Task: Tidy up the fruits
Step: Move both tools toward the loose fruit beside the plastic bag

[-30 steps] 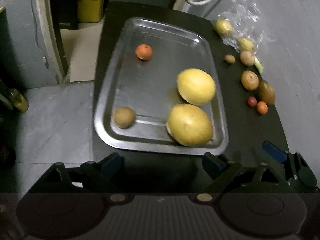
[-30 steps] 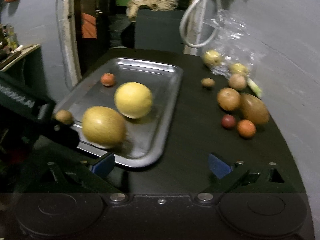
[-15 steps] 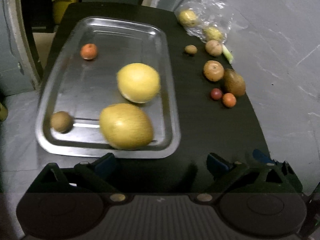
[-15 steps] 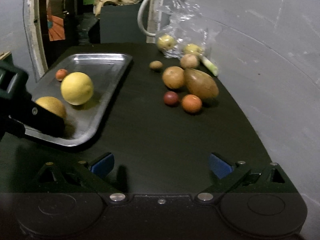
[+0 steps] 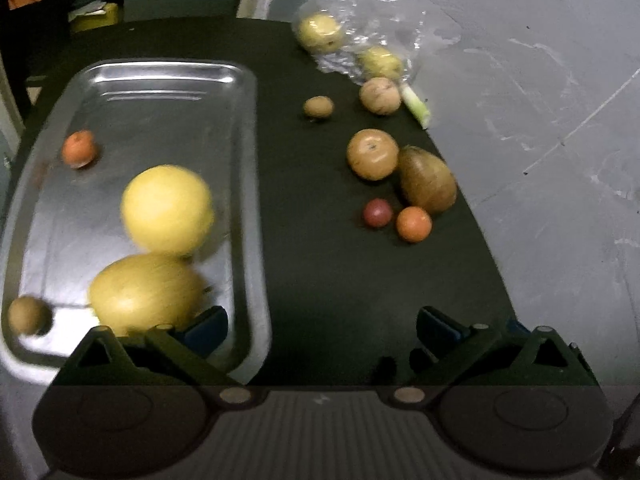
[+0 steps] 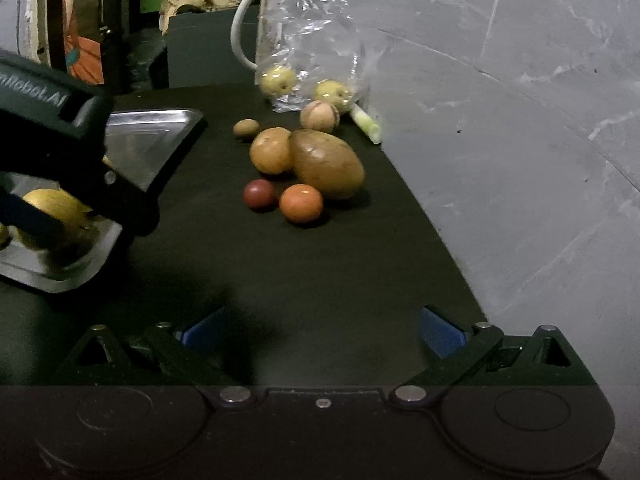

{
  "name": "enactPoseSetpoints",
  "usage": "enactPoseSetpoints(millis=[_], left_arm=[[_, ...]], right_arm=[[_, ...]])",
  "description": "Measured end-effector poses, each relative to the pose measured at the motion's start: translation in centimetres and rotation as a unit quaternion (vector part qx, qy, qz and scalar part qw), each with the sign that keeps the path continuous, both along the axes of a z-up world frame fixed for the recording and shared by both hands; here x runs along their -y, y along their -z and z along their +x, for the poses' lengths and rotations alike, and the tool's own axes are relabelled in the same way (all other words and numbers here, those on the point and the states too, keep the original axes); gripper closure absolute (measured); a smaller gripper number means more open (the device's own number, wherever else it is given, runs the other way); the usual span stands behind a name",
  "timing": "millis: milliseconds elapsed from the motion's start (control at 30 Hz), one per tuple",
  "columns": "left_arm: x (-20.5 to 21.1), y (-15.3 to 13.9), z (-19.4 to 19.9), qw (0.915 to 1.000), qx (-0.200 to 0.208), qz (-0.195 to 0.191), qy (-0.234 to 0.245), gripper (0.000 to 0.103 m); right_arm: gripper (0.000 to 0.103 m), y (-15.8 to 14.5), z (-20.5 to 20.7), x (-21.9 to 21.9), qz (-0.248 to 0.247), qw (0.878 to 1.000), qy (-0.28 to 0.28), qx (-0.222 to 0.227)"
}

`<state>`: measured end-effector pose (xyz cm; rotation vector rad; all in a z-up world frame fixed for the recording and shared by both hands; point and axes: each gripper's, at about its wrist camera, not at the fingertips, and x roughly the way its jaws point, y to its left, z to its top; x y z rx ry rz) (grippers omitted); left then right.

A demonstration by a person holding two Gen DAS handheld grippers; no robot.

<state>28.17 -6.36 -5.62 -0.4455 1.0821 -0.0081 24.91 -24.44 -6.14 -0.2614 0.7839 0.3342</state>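
You are holding both tools low at the near edge of the dark tabletop (image 6: 320,272), and both sets of jaws are standing wide apart with nothing between them. Your right gripper (image 6: 320,330) is facing the loose fruit: the small orange fruit (image 6: 301,203) and the dark red one (image 6: 259,195) are lying straight ahead of the open jaws, touching or nearly so, with the big brown oval fruit (image 6: 327,163) and a rounder tan one (image 6: 271,150) pressed together just behind them. That lineup suggests you are setting up to take the nearest small piece first.

Your left gripper (image 5: 320,330) is sitting with its left jaw over the corner of the steel tray (image 5: 244,128), where the sorted fruit is gathering: two big yellow fruits (image 5: 167,208), a small orange one (image 5: 78,149) and a small brown one (image 5: 26,315) at the near corner.

The left view is giving you the full tray count; the right view is hiding most of that behind the other tool's body (image 6: 60,128). The right view, though, is showing the clear plastic bag (image 6: 316,40) standing up beyond the jaws with two pale yellow fruits (image 6: 277,79) inside, and the pale green stalk (image 6: 366,123) lying beside it.
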Motion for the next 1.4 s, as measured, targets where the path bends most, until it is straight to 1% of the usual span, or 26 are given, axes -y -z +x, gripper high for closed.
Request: enactPoseSetpoints(millis=[100,167,233,300,433,567,733,867,933,1000,1033,1067,1233,1300,1400], left_arm=[[0.7,0.2,1.5,1.0000,-0.001,0.004,0.005,0.001],[1.0,0.2,2.6,0.9998,0.007,0.014,0.010,0.001],[1.4,0.2,3.6,0.9991,0.017,0.033,0.020,0.001],[1.8,0.2,4.7,0.9971,0.027,0.061,0.037,0.001],[2.5,0.5,6.6,0.9900,0.040,0.116,0.068,0.001],[2.7,1.1,8.0,0.9860,0.032,0.142,0.081,0.001],[2.6,2.0,8.9,0.9847,0.023,0.148,0.089,0.001],[2.7,2.2,9.3,0.9840,0.022,0.147,0.099,0.001],[2.8,2.3,9.4,0.9844,0.021,0.144,0.100,0.001],[2.8,2.3,9.5,0.9851,0.020,0.139,0.098,0.001],[2.8,2.4,9.5,0.9857,0.019,0.137,0.096,0.001],[2.9,2.4,9.6,0.9860,0.018,0.135,0.095,0.001],[3.1,2.6,10.0,0.9873,0.016,0.129,0.091,0.001],[3.1,2.6,10.1,0.9879,0.017,0.126,0.089,0.001],[3.1,2.5,9.9,0.9889,0.020,0.119,0.087,0.003]], right_arm=[[0.001,0.3,0.6,0.5,0.001,1.000,0.002,-0.001],[0.001,0.5,1.0,0.8,0.004,1.000,0.002,-0.002],[0.001,0.7,1.4,0.9,0.005,1.000,0.001,0.001],[0.001,0.8,1.8,0.9,0.005,1.000,-0.002,0.006],[0.001,0.7,2.9,0.6,0.005,1.000,-0.011,0.022],[0.001,0.5,4.0,0.1,0.005,0.999,-0.024,0.042],[0.010,0.8,5.0,-0.8,-0.001,0.998,-0.045,0.053],[0.020,1.0,5.6,-1.5,-0.002,0.996,-0.064,0.057],[0.025,1.1,5.7,-1.9,-0.002,0.996,-0.072,0.060],[0.035,1.1,6.0,-2.2,-0.002,0.995,-0.079,0.063],[0.037,1.2,6.1,-2.4,-0.001,0.995,-0.082,0.064],[0.042,1.3,6.3,-2.5,-0.002,0.995,-0.083,0.064],[0.052,1.5,6.4,-3.1,0.004,0.993,-0.097,0.065],[0.060,1.6,6.4,-3.3,0.009,0.992,-0.103,0.065],[0.068,1.6,6.3,-3.5,0.015,0.992,-0.110,0.064]])
